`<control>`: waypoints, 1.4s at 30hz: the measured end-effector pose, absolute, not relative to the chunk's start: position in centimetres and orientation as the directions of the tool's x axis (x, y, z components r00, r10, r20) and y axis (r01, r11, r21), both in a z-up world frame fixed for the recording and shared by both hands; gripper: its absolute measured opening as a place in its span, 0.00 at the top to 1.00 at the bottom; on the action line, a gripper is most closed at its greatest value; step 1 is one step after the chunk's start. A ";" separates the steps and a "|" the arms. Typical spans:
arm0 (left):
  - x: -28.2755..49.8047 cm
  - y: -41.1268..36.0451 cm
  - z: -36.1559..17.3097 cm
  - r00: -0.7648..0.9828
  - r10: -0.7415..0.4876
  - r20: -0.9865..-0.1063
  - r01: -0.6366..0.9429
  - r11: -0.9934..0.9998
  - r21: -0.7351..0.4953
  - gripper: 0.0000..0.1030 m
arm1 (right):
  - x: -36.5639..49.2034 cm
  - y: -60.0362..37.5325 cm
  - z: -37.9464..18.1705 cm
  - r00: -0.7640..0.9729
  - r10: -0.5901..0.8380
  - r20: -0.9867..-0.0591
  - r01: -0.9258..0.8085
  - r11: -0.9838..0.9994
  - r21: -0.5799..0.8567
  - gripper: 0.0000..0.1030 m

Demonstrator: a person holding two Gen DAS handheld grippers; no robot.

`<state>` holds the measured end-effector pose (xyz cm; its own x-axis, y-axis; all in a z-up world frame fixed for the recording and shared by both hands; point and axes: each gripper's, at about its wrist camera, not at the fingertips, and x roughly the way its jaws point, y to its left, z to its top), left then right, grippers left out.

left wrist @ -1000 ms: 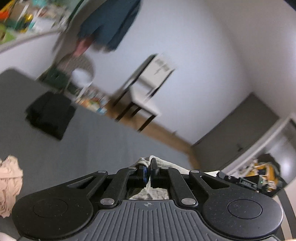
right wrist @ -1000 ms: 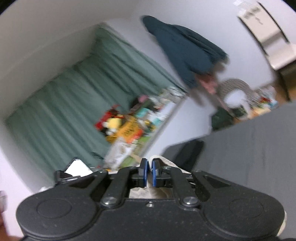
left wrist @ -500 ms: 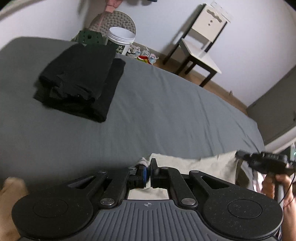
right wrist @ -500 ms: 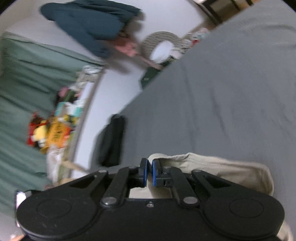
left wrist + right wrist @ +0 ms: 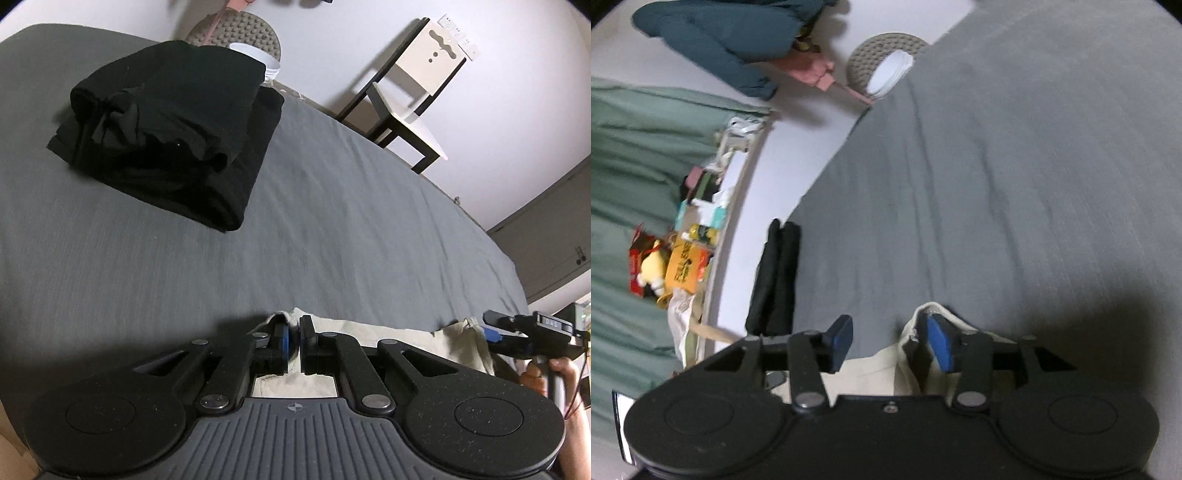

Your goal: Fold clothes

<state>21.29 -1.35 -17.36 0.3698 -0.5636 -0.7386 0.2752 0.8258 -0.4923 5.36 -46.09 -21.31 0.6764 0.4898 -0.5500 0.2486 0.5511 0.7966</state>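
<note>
Two corners of the beige cotton garment point(image 5: 388, 334) now lie on the grey bed sheet point(image 5: 332, 221): the right gripper point(image 5: 890, 343) has just been opening, apparently releasing its corner, while the left gripper point(image 5: 293, 341) pinches its corner.

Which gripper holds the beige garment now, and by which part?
The left gripper is shut on the beige garment at its edge. The right gripper has just been opening; cloth lies between its jaws, unpressed.

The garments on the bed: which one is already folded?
The black garment, a neat stack far up the grey bed. The beige garment lies spread at the near edge, pinched by the left gripper.
</note>
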 end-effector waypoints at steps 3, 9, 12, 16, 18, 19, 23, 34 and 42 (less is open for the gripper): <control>21.4 -1.6 -18.0 0.364 -0.560 -0.745 0.266 0.828 -0.493 0.97 | 5.1 -45.8 -20.9 0.650 0.493 -0.578 0.229 0.598 0.768 0.65; 21.1 -2.2 -18.3 0.382 -0.541 -0.749 0.261 0.841 -0.474 0.98 | 5.5 -45.6 -21.6 0.631 0.493 -0.599 0.242 0.609 0.756 0.94; 21.3 -2.1 -18.0 0.399 -0.521 -0.755 0.249 0.854 -0.457 0.98 | 5.7 -45.7 -21.5 0.646 0.484 -0.590 0.240 0.605 0.759 0.96; 22.5 -1.4 -17.3 0.402 -0.526 -0.750 0.202 0.850 -0.487 0.98 | 6.1 -45.6 -21.3 0.666 0.474 -0.576 0.231 0.603 0.763 0.96; 23.3 -1.2 -17.3 0.405 -0.522 -0.750 0.188 0.851 -0.491 0.98 | 6.3 -45.7 -21.3 0.676 0.471 -0.567 0.228 0.598 0.769 0.96; 23.6 -1.0 -17.4 0.410 -0.518 -0.751 0.179 0.853 -0.491 0.98 | 6.5 -45.7 -21.4 0.681 0.469 -0.562 0.228 0.593 0.772 0.96; 24.8 -0.5 -18.4 0.424 -0.497 -0.757 0.116 0.859 -0.498 0.97 | 7.4 -45.7 -21.6 0.703 0.449 -0.551 0.229 0.591 0.774 0.96; 24.5 -0.4 -19.9 0.384 -0.525 -0.759 0.154 0.847 -0.509 0.97 | 8.5 -45.8 -23.0 0.697 0.434 -0.571 0.256 0.593 0.763 0.92; 23.7 -0.8 -19.7 0.352 -0.544 -0.762 0.201 0.839 -0.506 0.97 | 8.1 -45.8 -22.3 0.677 0.473 -0.563 0.233 0.588 0.775 0.66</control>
<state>23.69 -0.82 -19.74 0.3523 -0.5437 -0.7617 0.2009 0.8389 -0.5059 8.07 -45.78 -22.26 0.6775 0.4734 -0.5630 0.2330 0.5878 0.7747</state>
